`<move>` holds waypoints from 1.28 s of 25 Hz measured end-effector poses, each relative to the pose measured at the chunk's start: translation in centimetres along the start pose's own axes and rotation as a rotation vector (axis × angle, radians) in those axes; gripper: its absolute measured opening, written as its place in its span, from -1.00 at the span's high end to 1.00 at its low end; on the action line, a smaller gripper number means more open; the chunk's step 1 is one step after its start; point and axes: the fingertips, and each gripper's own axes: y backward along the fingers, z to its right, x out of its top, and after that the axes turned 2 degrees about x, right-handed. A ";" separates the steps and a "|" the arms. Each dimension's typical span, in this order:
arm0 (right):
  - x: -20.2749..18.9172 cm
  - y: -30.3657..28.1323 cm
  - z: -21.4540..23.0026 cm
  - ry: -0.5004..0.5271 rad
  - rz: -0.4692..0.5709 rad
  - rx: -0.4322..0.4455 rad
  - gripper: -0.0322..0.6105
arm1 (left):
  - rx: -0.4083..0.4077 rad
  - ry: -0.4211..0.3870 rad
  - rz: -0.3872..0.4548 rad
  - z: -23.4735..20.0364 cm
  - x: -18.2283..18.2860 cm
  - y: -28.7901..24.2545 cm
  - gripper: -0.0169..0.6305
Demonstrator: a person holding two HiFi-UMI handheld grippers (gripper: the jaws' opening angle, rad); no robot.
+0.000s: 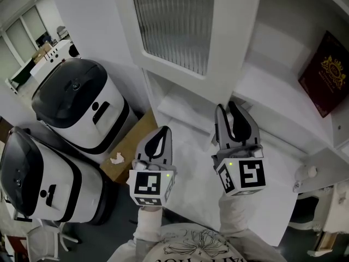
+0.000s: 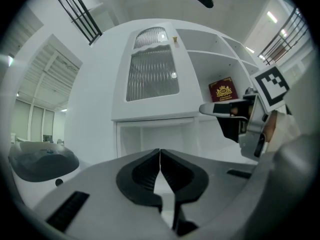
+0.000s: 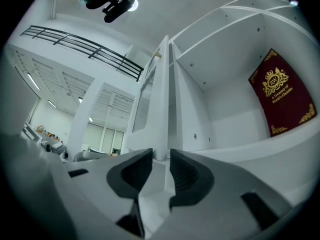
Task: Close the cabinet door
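The white cabinet door [image 1: 169,26] with a ribbed glass pane stands swung open, out from the cabinet; it also shows in the left gripper view [image 2: 150,74]. In the right gripper view I look along the door's thin free edge [image 3: 161,109]. My right gripper [image 1: 228,107] [image 3: 161,154] is at the door's lower corner, jaws apart, the edge standing right at the gap between the tips with no pad pressing on it. My left gripper [image 1: 165,130] [image 2: 160,151] hangs to the left, shut and empty, pointing at the cabinet front. The right gripper [image 2: 207,109] is seen from the left one.
A maroon book [image 1: 326,72] [image 3: 282,96] leans on the open shelf inside the cabinet. Two white-and-black rounded machines [image 1: 82,105] [image 1: 38,173] stand on the floor at the left, with a brown cardboard box [image 1: 128,146] beside them. The white counter [image 1: 191,168] lies under both grippers.
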 end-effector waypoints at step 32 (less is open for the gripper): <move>-0.4 -2.0 2.7 0.106 -0.018 -0.144 0.58 | 0.011 0.015 -0.029 -0.6 -1.4 -1.6 0.93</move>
